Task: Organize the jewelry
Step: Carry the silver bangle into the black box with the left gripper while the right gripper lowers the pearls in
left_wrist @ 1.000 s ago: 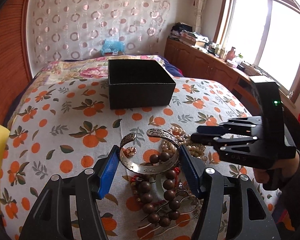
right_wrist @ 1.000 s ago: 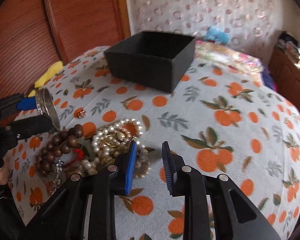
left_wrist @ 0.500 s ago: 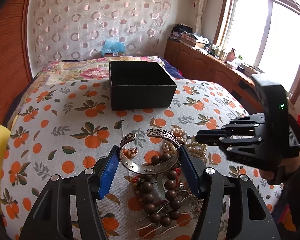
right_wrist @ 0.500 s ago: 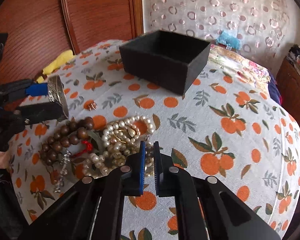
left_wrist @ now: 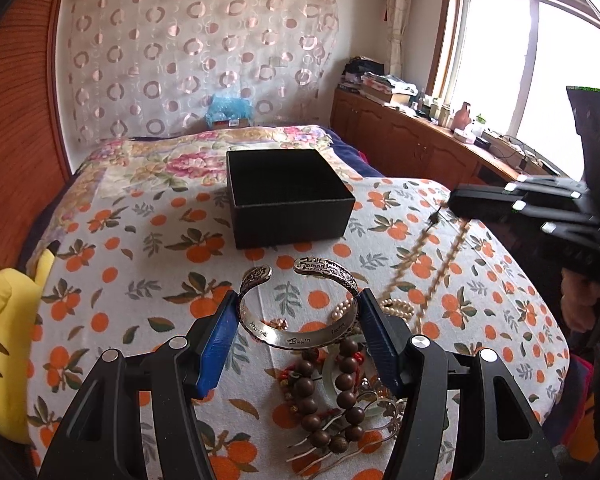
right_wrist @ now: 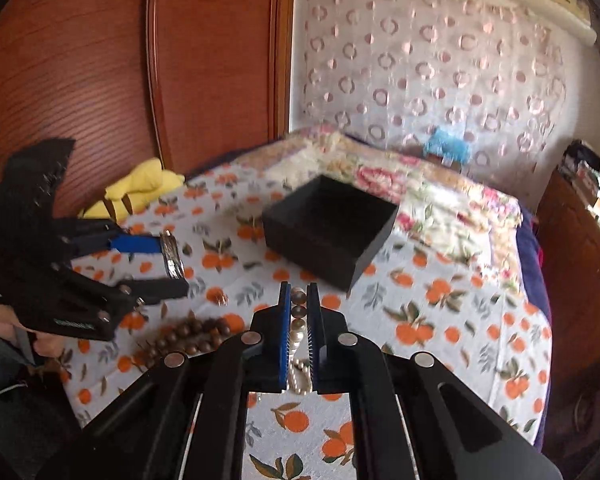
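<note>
— How will that silver cuff (left_wrist: 298,322) handle?

— Stiff and light, I judge. It is an open band of metal, smooth inside, so it could slip. My left gripper (left_wrist: 298,334) pinches it across its width, one blue pad on each side, the gap in the band turned toward the black box (left_wrist: 286,196). That hold looks sound; squeezing harder might bend it.

— And the pearls?

— The pearl necklace (right_wrist: 299,336) is the opposite: limp, and it swings. My right gripper (right_wrist: 299,330) is pressed together on a few beads, and in the left view the strand (left_wrist: 432,276) hangs blurred from the fingertips down to the bedspread (left_wrist: 112,264), its tail among the pile. I would lift it high before carrying it, or it may drag the other pieces.

— What do they look like?

— The cuff is engraved outside, with lettering inside. The pearls are small, round, cream. Both are held in the air, short of the box, which stands open on the bed. The wooden bead bracelet (left_wrist: 330,396) lies beneath my left gripper.
</note>
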A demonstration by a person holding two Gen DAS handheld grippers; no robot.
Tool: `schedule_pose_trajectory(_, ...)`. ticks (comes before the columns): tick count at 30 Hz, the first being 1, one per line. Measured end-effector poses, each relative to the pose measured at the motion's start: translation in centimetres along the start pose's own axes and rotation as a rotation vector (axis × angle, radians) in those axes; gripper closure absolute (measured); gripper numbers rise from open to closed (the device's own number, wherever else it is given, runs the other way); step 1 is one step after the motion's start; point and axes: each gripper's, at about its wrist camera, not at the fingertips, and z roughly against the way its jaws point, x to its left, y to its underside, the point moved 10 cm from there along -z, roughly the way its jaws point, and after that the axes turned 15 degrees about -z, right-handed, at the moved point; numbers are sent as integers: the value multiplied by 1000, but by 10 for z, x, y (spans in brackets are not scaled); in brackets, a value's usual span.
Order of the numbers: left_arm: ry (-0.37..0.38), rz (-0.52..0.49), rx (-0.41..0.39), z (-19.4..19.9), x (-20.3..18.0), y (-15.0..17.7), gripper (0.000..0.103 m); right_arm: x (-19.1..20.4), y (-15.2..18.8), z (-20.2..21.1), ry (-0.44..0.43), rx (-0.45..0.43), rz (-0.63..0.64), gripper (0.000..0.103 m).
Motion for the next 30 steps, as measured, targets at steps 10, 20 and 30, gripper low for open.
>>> schedule_pose_trajectory(10,-9,-11,0,-9,7,-17,45,1,-50,33,2,-103,-3,95)
schedule_pose_trajectory(20,-27,-27,7,-38,19,-47,45,-14,-108,41,26,-177,-31,95)
schedule_pose_trajectory(30,-82,-55,28,-72,37,-89,45,-34,-153,36,81,-228,-64,95)
